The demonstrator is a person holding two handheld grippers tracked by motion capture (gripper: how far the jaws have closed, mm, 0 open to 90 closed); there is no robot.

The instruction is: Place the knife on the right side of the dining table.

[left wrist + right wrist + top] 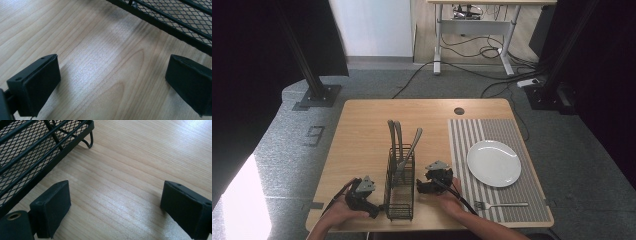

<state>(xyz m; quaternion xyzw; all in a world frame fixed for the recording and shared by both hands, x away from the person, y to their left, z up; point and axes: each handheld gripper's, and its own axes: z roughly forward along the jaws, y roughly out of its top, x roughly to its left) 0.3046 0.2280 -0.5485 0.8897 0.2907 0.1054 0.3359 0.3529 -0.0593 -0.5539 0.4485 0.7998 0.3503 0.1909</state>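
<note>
**Cutlery caddy sits between two idle tongs, place setting partly laid**

Cutlery caddy, a black wire-mesh rack, stands on the wooden table directly between the two tongs, with the left gripper just beside its near left corner and the right gripper just beside its right wall. Three pieces of cutlery stand upright in it, handles leaning out of the top; which pieces they are cannot be told from the high view.

Beyond the right gripper, on its far side from the caddy, lies a striped placemat carrying a white plate, and a fork rests on the mat's near edge, below the plate. Judging by this, the setting looks begun but not finished: one piece is laid out, while the three in the caddy remain to be carried over.

Both tongs are released and carry nothing. In the left gripper view the jaws stand wide apart over bare wood, with the caddy's mesh crossing the upper right, ahead of the jaws and not touched. In the right gripper view the jaws are likewise spread wide above the tabletop, the caddy's mesh wall and one wire foot lying ahead and to the left, close to the left jaw, apparently not touching it.
</note>
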